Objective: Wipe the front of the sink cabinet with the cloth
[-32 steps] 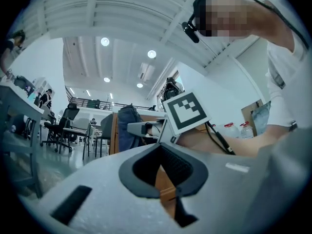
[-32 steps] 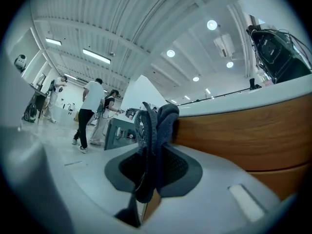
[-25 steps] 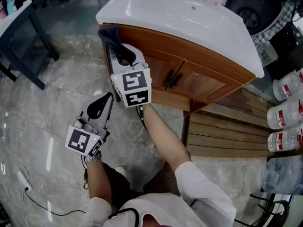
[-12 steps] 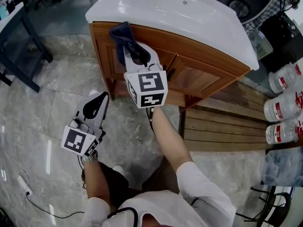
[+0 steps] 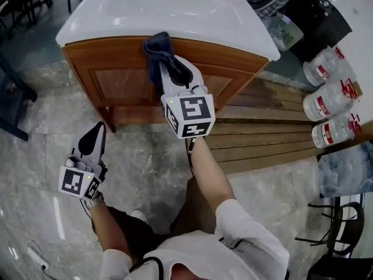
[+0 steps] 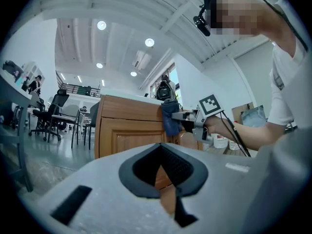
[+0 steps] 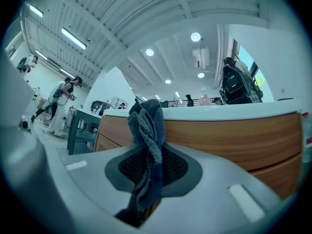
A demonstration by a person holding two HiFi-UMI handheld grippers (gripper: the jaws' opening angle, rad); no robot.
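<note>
A wooden sink cabinet [image 5: 116,86] with a white basin top [image 5: 145,10] stands ahead of me. My right gripper [image 5: 170,64] is shut on a dark blue cloth [image 5: 156,46], which presses against the upper rail of the cabinet front near its middle. In the right gripper view the cloth [image 7: 148,140] hangs bunched between the jaws, with the cabinet [image 7: 234,130] just behind it. My left gripper [image 5: 97,130] is shut and holds nothing, low over the floor to the left of the cabinet. From the left gripper view I see the cabinet [image 6: 124,130], the cloth [image 6: 169,117] and the right gripper [image 6: 187,117].
Three water bottles [image 5: 326,104] lie at the right. A slatted wooden platform [image 5: 274,133] lies beside the cabinet. A dark table frame [image 5: 11,98] stands at the left and a black chair [image 5: 335,238] at the lower right. The floor is marble [image 5: 52,115].
My right gripper has slid the cloth rightwards along the top of the cabinet front, from the left corner towards the middle. The left gripper has dropped lower and further left.
</note>
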